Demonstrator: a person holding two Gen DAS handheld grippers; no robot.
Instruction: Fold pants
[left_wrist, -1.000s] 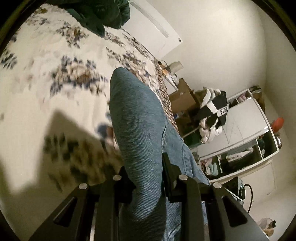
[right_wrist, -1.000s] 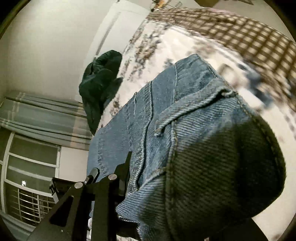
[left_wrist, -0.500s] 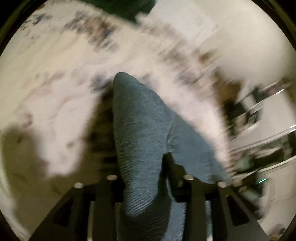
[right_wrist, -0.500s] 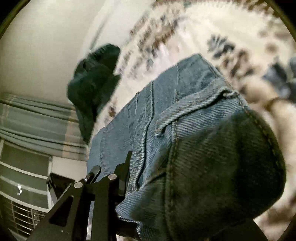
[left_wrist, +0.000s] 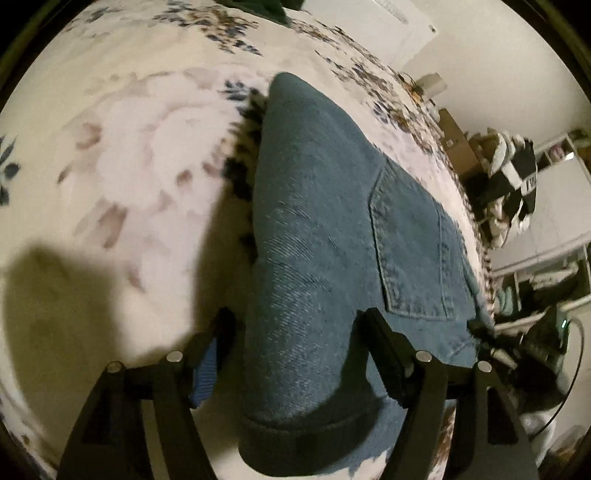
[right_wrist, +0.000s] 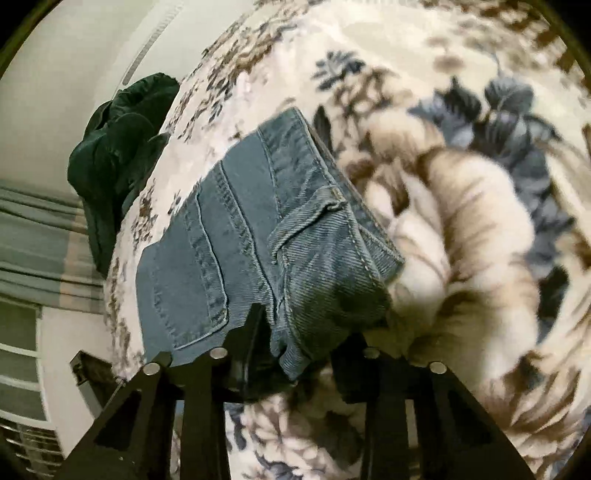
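Both grippers (left_wrist: 295, 325) (right_wrist: 295, 332) spread, jeans (left_wrist: 325, 258) between, floral bedspread (right_wrist: 461, 221) blurred

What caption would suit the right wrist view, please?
Open right claw over folded jeans on a floral blanket.

bare bedspread (left_wrist: 110, 155) left, green garment (right_wrist: 118, 155) beyond

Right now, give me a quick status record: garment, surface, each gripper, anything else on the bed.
garment: blue jeans, lying on the bed, back pocket up
surface: floral bedspread
left gripper: open, fingers either side of the denim
right gripper: open, at the waistband end
other: dark green garment at the bed's far edge
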